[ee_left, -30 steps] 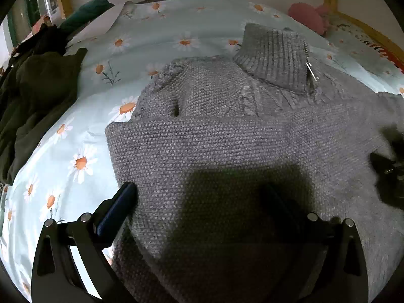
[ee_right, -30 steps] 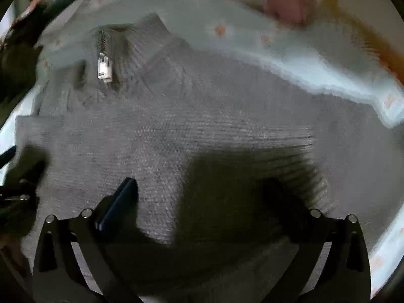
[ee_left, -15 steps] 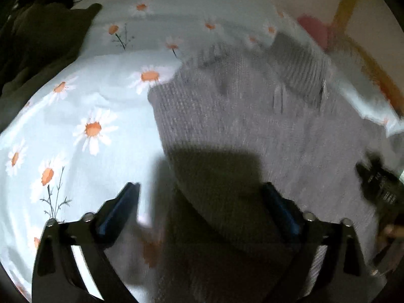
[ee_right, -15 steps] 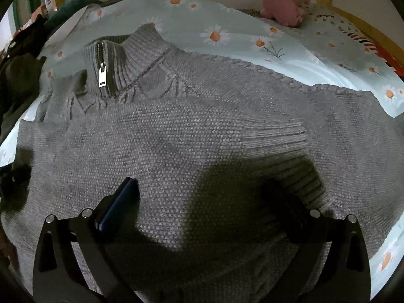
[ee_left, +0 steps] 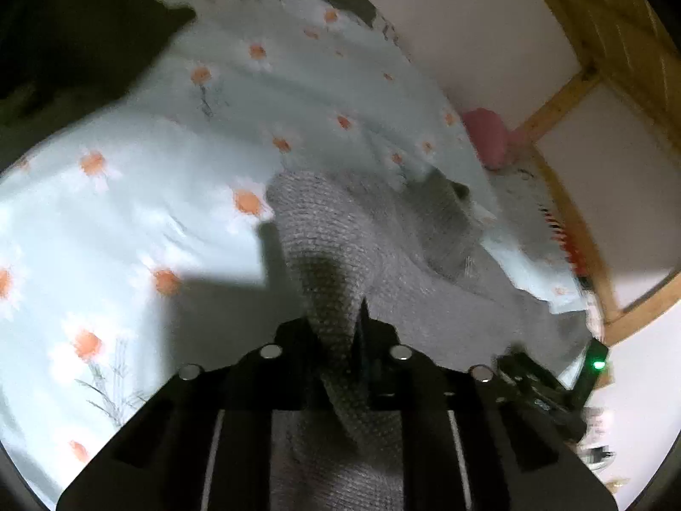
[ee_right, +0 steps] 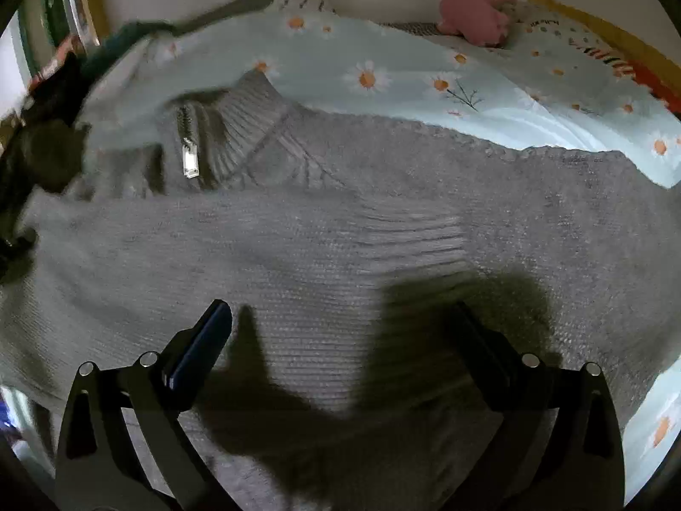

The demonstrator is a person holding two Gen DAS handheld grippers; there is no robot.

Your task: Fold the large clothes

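The grey sweater [ee_right: 340, 230] is spread on the daisy-print bed cover [ee_right: 510, 98]. A fold of the sweater's edge is pinched in the closed left hand-held gripper [ee_left: 340, 340]. The right hand-held gripper [ee_right: 340, 332] is held wide open above the sweater's middle.

Bed in daisy-print sheet [ee_right: 489, 98], grey knit sweater [ee_right: 340, 230] spread across it, pink plush toy [ee_right: 472, 15] at far edge

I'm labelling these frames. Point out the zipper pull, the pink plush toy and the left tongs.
zipper pull [ee_right: 190, 161]: right wrist view, metal tab.
pink plush toy [ee_right: 474, 17]: right wrist view, body.
left tongs [ee_left: 340, 336]: left wrist view, between the tips.
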